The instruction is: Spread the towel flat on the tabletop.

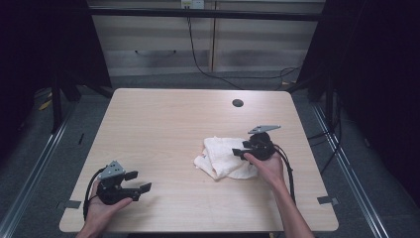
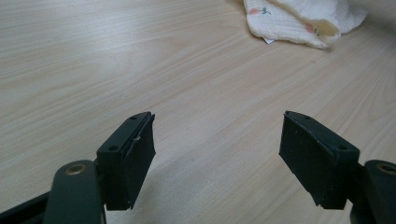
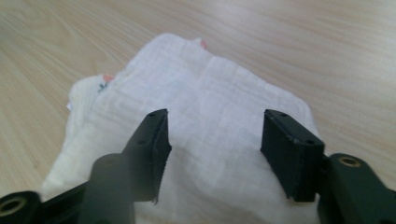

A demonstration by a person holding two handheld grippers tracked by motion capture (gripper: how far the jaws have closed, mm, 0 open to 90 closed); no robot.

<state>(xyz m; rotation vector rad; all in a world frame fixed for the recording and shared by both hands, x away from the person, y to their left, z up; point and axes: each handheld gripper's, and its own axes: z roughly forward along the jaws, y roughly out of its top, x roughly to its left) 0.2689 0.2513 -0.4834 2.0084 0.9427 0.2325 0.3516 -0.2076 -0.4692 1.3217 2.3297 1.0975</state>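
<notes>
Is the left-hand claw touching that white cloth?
Apart. The high view shows the left gripper near the table's corner, with bare wood between it and the cloth.

Table (image 1: 163,124): light wood-grain top, round dark cable hole (image 1: 237,103) near far edge. On it: one crumpled white cloth (image 1: 225,157), right of centre.

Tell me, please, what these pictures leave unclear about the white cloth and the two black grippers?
- High view: the right gripper and hand cover the near right edge of the crumpled white cloth.
- Right gripper view: the cloth's near edge is cut off at the bottom; whether the open jaws touch it is unclear.
- Left gripper view: the top edge cuts the cloth; its small coloured print is too small to identify.
</notes>
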